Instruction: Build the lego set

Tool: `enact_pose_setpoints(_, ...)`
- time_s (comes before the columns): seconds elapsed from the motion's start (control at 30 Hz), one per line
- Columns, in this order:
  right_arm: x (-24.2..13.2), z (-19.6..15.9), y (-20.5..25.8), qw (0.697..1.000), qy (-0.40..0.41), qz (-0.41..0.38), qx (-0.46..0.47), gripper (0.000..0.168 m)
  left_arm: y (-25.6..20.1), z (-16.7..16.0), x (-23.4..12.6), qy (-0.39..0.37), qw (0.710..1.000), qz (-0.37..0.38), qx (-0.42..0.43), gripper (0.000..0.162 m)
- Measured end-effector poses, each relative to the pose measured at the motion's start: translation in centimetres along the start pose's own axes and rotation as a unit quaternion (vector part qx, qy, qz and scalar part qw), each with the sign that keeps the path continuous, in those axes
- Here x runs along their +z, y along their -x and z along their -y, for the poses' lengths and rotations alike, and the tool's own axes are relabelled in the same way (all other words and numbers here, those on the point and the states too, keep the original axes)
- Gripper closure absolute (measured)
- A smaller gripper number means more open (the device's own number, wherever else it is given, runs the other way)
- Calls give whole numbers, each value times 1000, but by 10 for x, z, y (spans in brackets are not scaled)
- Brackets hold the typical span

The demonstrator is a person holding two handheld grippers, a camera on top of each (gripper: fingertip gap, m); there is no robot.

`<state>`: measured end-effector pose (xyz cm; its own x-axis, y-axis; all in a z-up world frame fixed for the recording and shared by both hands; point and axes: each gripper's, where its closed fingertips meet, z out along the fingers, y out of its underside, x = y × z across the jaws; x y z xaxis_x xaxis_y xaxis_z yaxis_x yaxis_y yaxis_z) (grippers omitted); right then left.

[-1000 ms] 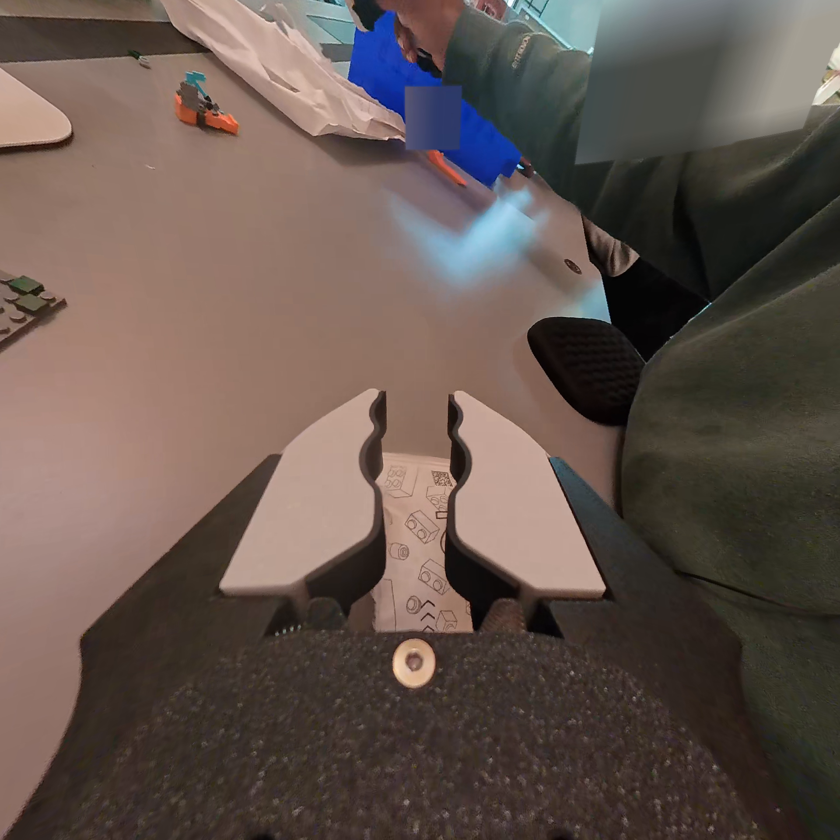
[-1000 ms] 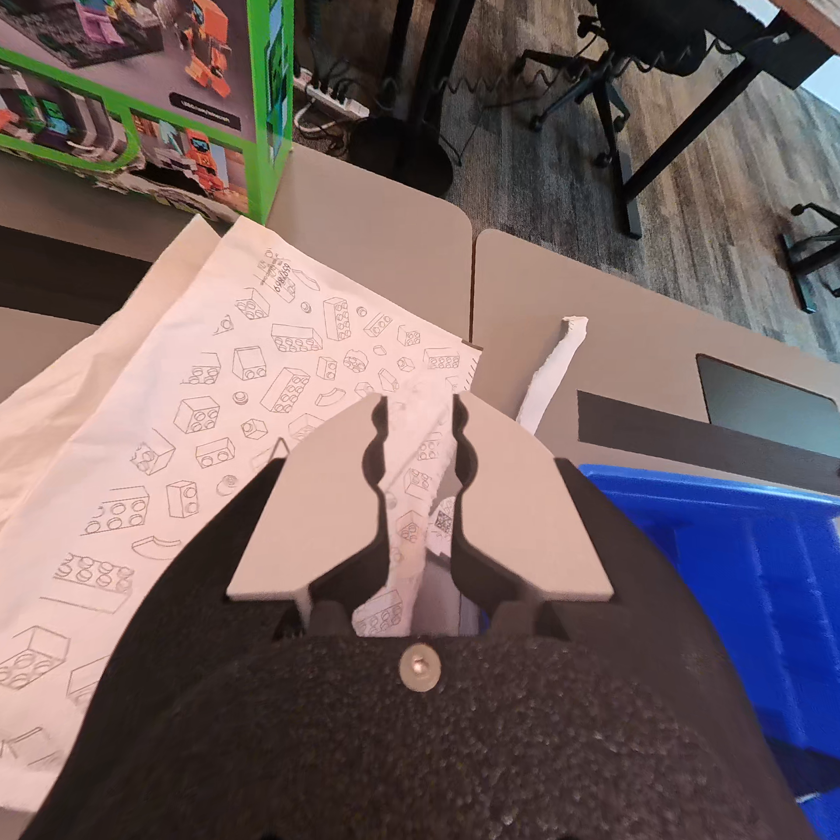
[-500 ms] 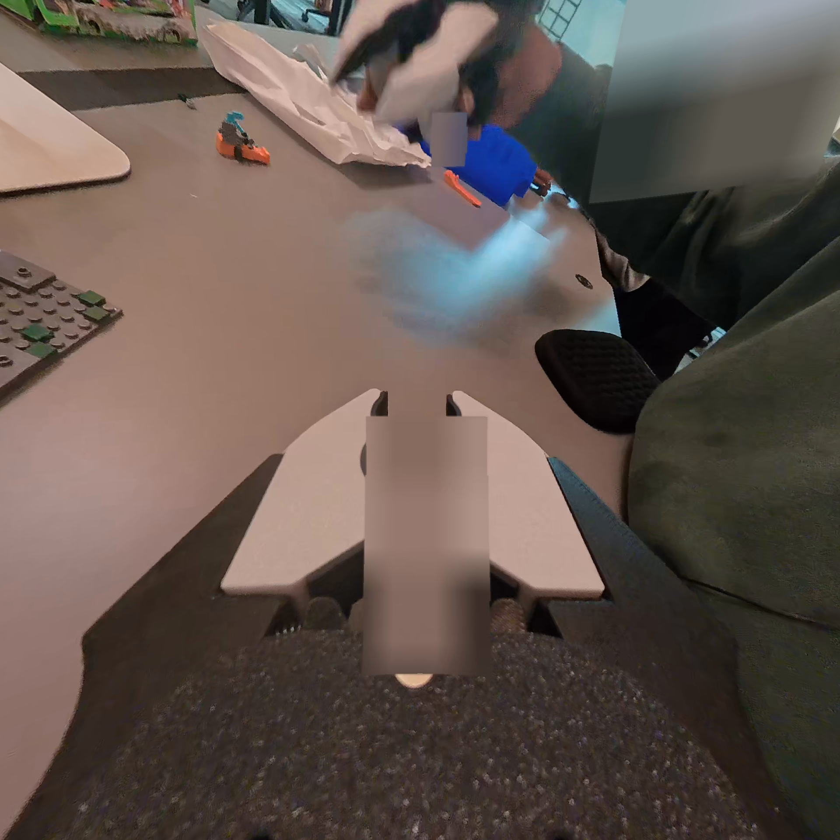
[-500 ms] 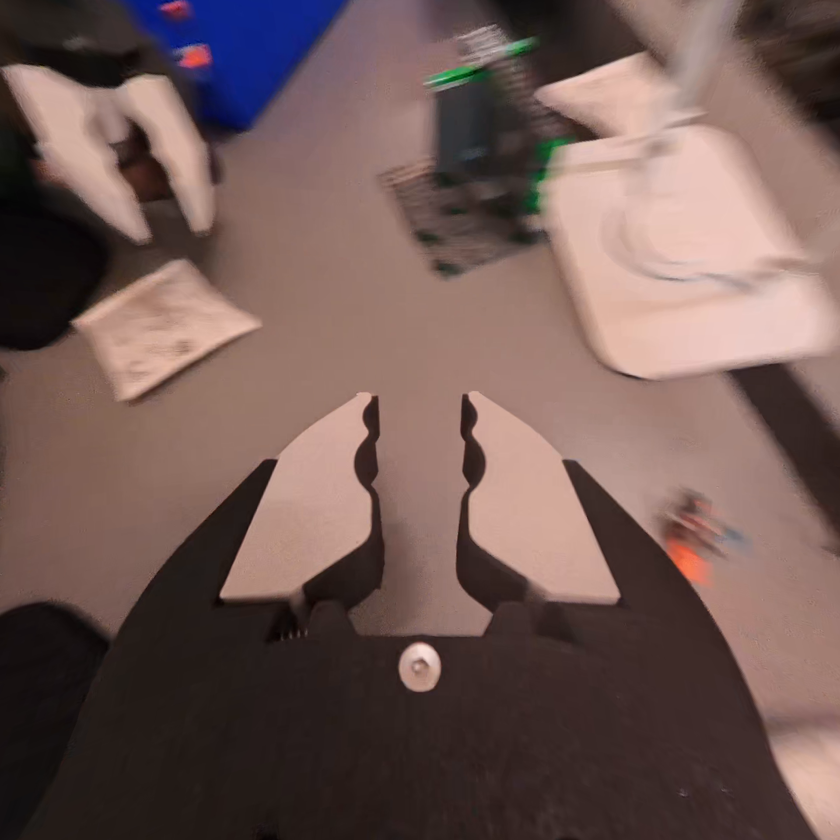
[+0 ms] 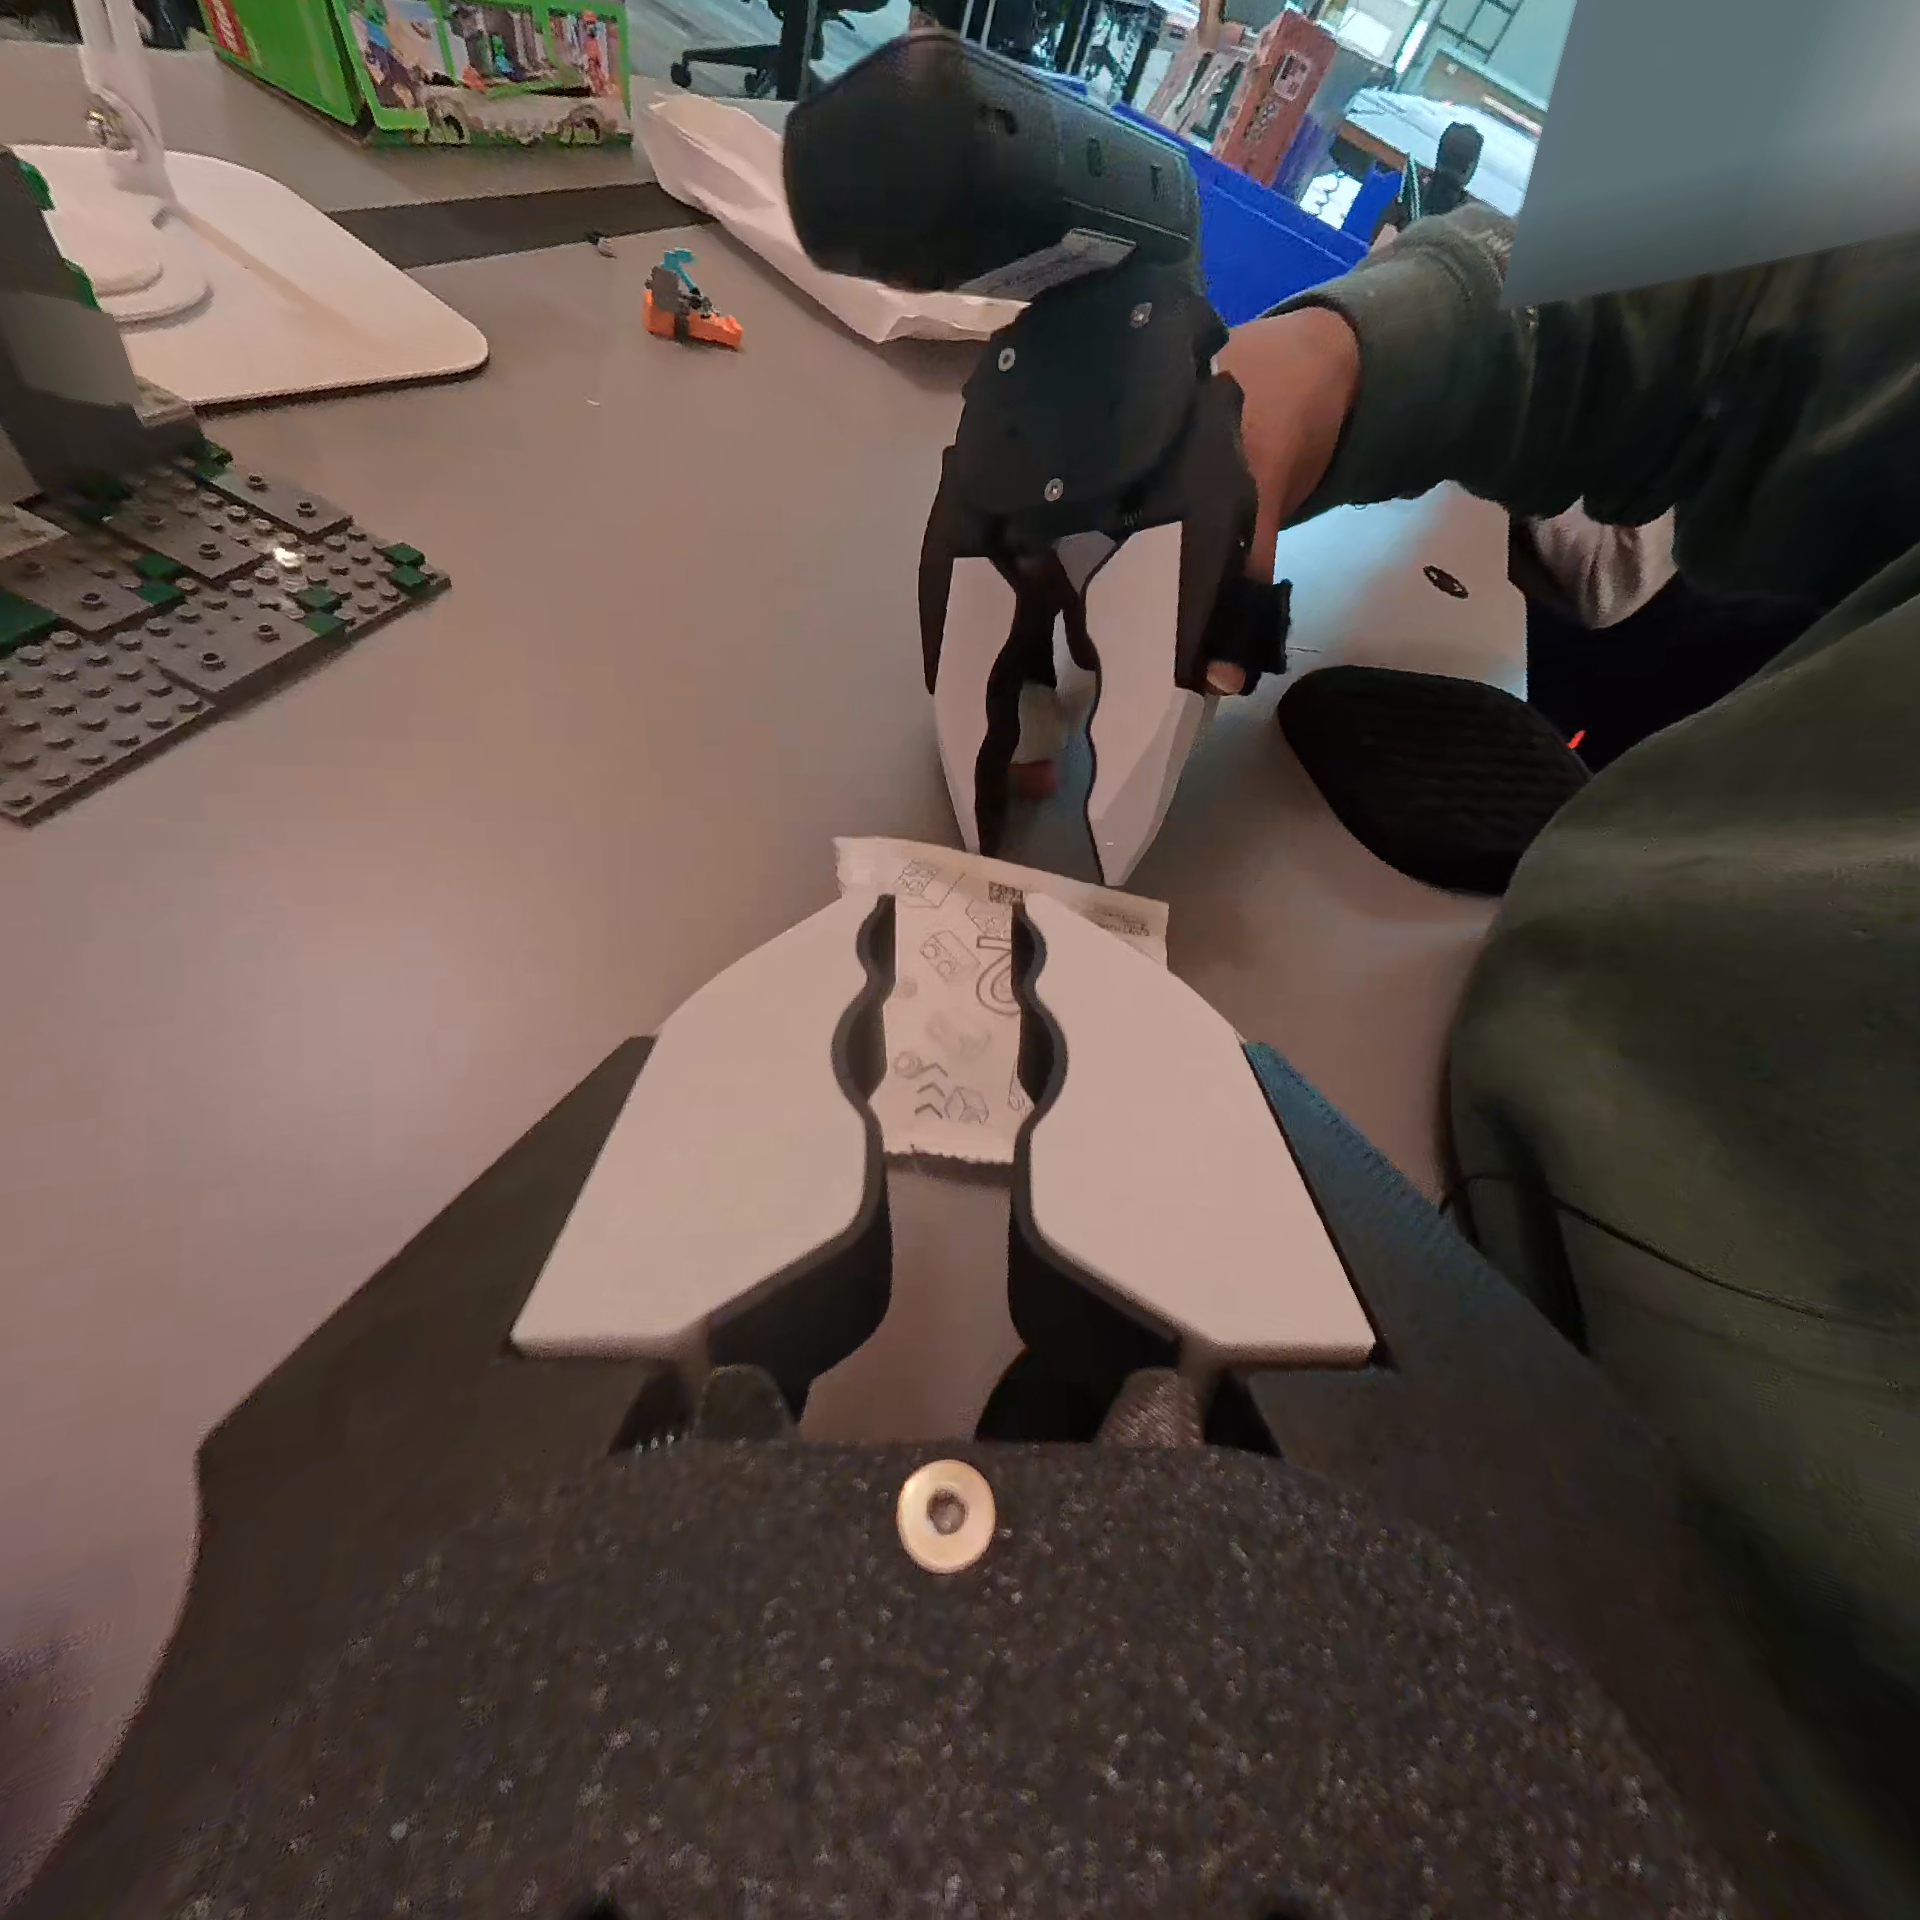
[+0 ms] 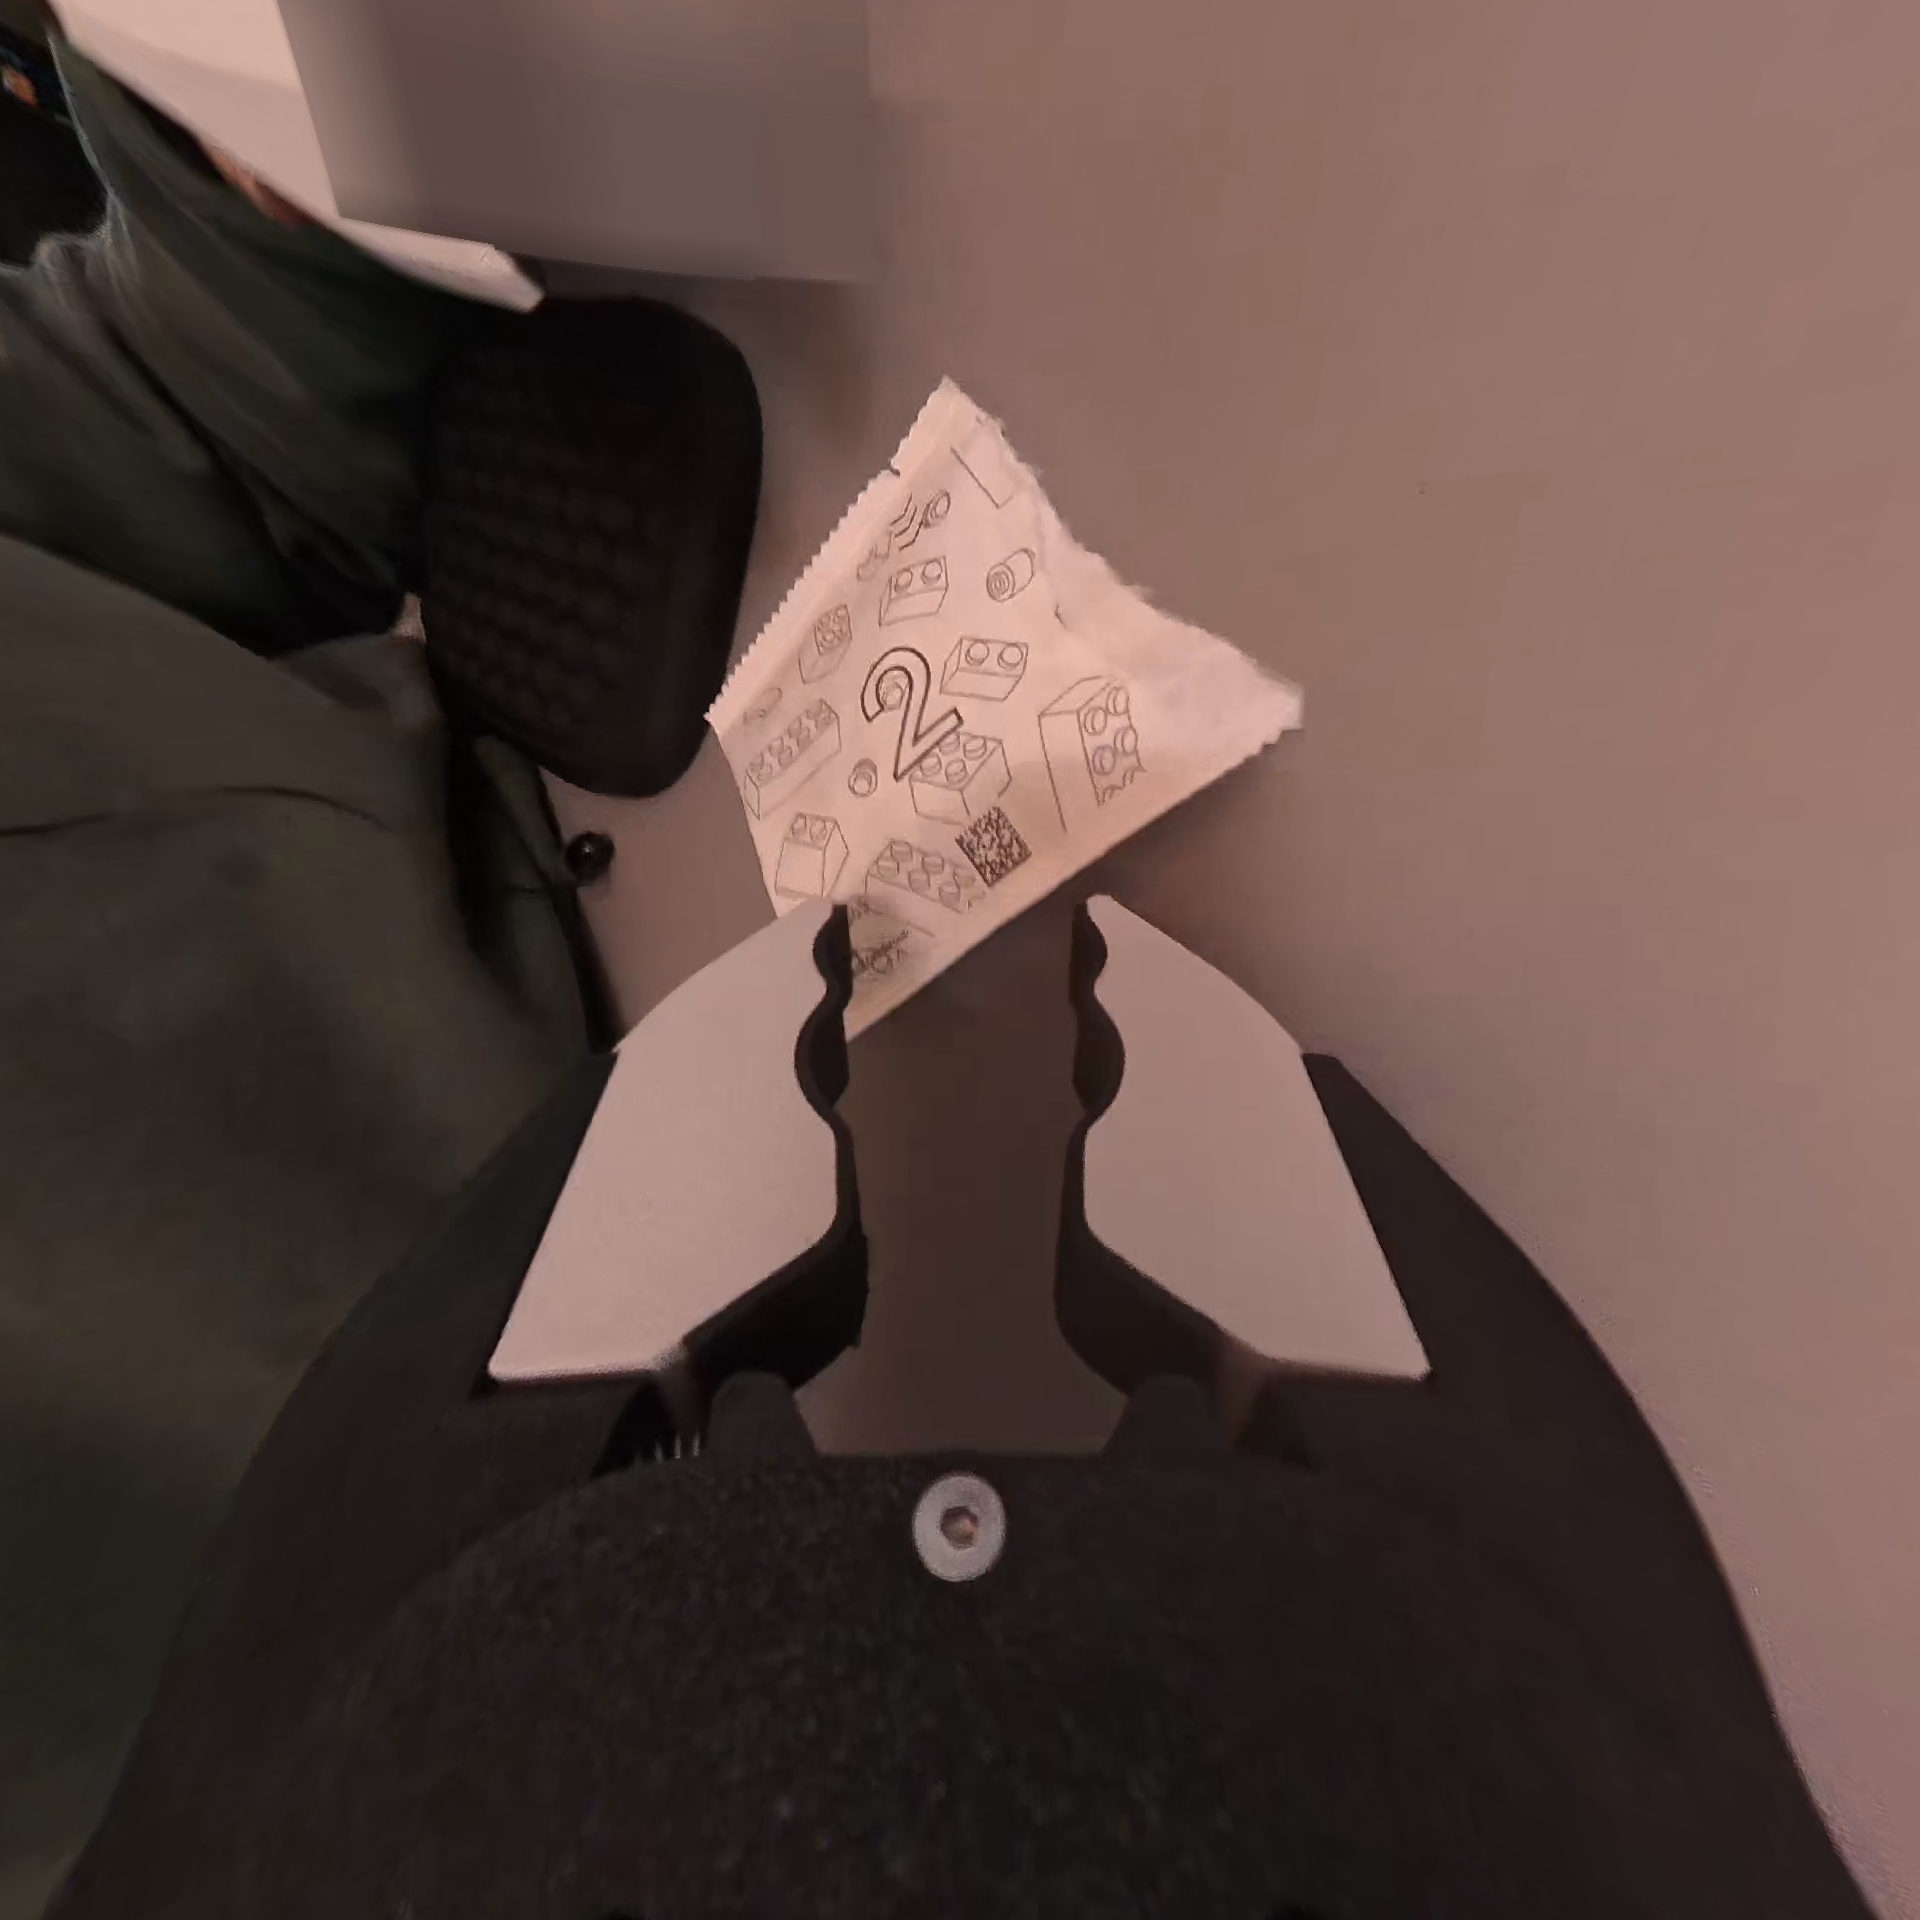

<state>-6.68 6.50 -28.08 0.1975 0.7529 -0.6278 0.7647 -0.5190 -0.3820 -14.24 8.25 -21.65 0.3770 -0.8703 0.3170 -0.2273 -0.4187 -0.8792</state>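
Observation:
A small white paper bag point(image 5: 951, 997) printed with brick drawings lies flat on the grey table. My left gripper point(image 5: 951, 904) hovers over its near half, jaws open, with the bag showing in the gap. My right gripper point(image 5: 1044, 857) points down at the bag's far edge, open and empty. In the right wrist view the bag point(image 6: 966, 665) lies just ahead of my right gripper point(image 6: 958, 909), with one corner reaching between the fingers. A dark grey baseplate point(image 5: 177, 613) with green pieces and a partial build sits at the left.
A small orange and blue model point(image 5: 686, 312) stands farther back. Behind it are a large crumpled paper bag point(image 5: 748, 197), a blue bin point(image 5: 1268, 239), a green box point(image 5: 478, 62) and a white stand base point(image 5: 260, 281). A black chair armrest point(image 5: 1434, 779) and a green sleeve are at the right. Left tips and right tips are each some 20 cm from the dark grey baseplate point(image 5: 177, 613).
My right gripper let go of a torn paper strip, swung away from the big bag and bin, and came down at the small bag. The left view has pulled back; more of the bag shows.

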Motion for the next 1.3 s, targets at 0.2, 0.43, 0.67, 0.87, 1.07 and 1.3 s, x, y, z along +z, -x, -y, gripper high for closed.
enact_pose_setpoints(0.2,16,8,-2,999,-8,-8,33,160,-2,-12,-10,4,1000,21,16,142)
enact_pose_setpoints(0.43,2,28,0,990,-138,-31,-26,168,2,-25,-26,1,1000,24,-10,141)
enact_pose_setpoints(0.67,-53,44,3,928,-316,-104,-166,168,-11,-21,-15,-24,999,-21,-30,129)
enact_pose_setpoints(0.87,-76,41,26,867,-385,-135,-287,168,-12,-18,23,9,999,-6,44,114)
enact_pose_setpoints(1.07,-71,23,35,843,-386,-150,-343,168,-26,-22,46,46,985,-31,163,155)
enact_pose_setpoints(1.3,-71,10,45,821,-376,-172,-393,168,-24,-15,54,54,951,58,300,159)
